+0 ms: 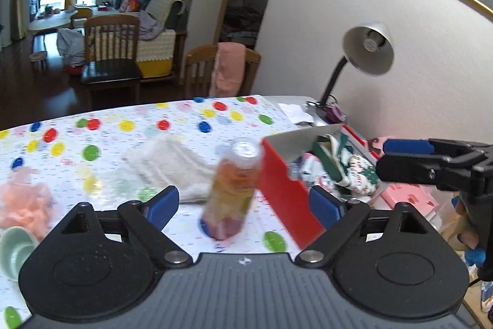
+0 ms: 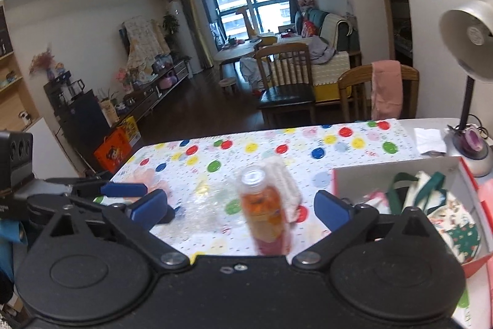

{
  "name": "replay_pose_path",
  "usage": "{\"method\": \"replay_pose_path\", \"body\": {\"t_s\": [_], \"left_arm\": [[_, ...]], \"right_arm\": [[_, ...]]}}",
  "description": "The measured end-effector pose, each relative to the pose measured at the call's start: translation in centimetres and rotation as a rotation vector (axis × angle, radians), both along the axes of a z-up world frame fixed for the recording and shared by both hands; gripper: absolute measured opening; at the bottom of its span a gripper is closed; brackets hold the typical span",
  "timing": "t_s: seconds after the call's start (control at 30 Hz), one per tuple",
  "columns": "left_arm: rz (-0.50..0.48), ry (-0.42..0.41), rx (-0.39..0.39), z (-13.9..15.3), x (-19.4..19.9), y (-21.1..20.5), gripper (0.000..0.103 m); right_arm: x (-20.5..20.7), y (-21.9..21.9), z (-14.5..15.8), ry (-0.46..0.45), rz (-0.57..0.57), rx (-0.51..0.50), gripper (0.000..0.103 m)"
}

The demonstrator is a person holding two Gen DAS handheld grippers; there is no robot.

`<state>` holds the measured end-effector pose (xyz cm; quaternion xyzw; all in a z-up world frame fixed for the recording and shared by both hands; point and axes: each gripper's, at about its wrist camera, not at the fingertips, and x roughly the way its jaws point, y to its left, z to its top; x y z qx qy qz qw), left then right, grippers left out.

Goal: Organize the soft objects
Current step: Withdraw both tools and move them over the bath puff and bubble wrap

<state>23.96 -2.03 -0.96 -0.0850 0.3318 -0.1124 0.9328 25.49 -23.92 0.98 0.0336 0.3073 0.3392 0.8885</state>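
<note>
Both pairs of jaws stand wide apart and hold nothing; we have the left gripper (image 1: 245, 204) and the right gripper (image 2: 242, 210) hovering low over the near edge of the worktop (image 1: 129, 125), side by side, each looking out at the same spread of things.

Going from the left: at the near left edge we see one pale green cup (image 1: 15, 248), and just beyond it one fluffy peach-pink soft thing (image 1: 21, 202), blurred, so we cannot say what it is. Further right lies one crumpled sheet of clear plastic (image 2: 203, 208), and beyond it one folded white towel (image 1: 168, 167), flat on the dotted cloth. These loose soft pieces are, we judge, what remains to be gathered.

Near the middle stands one upright bottle (image 1: 232, 193) of orange drink, just in front of the towel and just left of the box. It is hard, not soft, so we take it for something to work around; it sits between the left jaws in that view, and a sweep toward the towel could knock it over.

Right of the bottle is one red box (image 1: 285, 190) with a white inside, open at the top, and already holding patterned fabric with green straps (image 2: 431, 205), perhaps one cloth bag with other pieces under it; we cannot count them. We read the box as the collecting place. Far right, by the wall, stands one desk lamp (image 1: 366, 50), and one pink flat item (image 1: 409, 195) lies beside the box.
</note>
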Motion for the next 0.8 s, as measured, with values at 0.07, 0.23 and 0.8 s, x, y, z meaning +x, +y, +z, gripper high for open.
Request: {"method": "replay_pose_path", "body": {"t_s": [0.07,0.23,0.8], "left_arm": [[0.014,-0.004,0.003,0.2,-0.5,1.6,0.098],[0.052,-0.023,-0.007,0.4,-1.8,5.9,0.103],[0.161,0.013,0.005,-0.5,-1.9,22.0,0.103]], "right_arm": [[-0.5,1.5,-0.1,0.011,0.019,-0.005,0.102],[-1.6,5.7,-0.9,0.03,0.051,-0.039,0.102],[-0.9,18.4,-4.9,0.076,0.075,-0.171,0.102]]}}
